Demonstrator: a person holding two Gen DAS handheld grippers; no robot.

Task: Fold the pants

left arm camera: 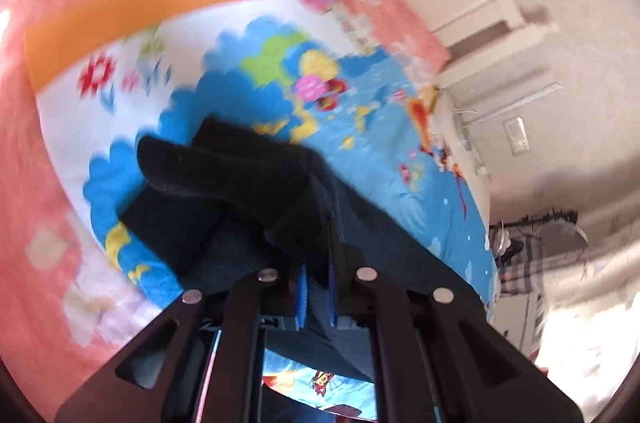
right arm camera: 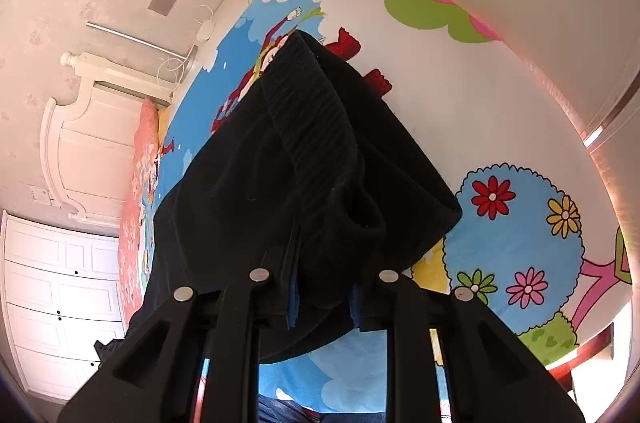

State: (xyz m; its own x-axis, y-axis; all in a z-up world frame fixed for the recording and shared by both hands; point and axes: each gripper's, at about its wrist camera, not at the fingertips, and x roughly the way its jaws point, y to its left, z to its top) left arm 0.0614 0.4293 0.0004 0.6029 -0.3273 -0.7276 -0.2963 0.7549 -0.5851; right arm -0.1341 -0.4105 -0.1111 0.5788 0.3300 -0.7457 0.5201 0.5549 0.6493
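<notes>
The pants (right arm camera: 304,159) are dark, thick and ribbed at one end, bunched up and hanging over the cartoon bedsheet (right arm camera: 520,231). Both of your claws pinch them: left claw (left arm camera: 316,299) nipped tight on a thin edge, right claw (right arm camera: 320,299) clamped on a fatter fold. The cloth runs straight out ahead of each claw, so neither hand is really nearer.

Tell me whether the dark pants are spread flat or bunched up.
Bunched up. The pants hang in thick folds, pinched by the right gripper and the left gripper, above the cartoon bedsheet.
</notes>
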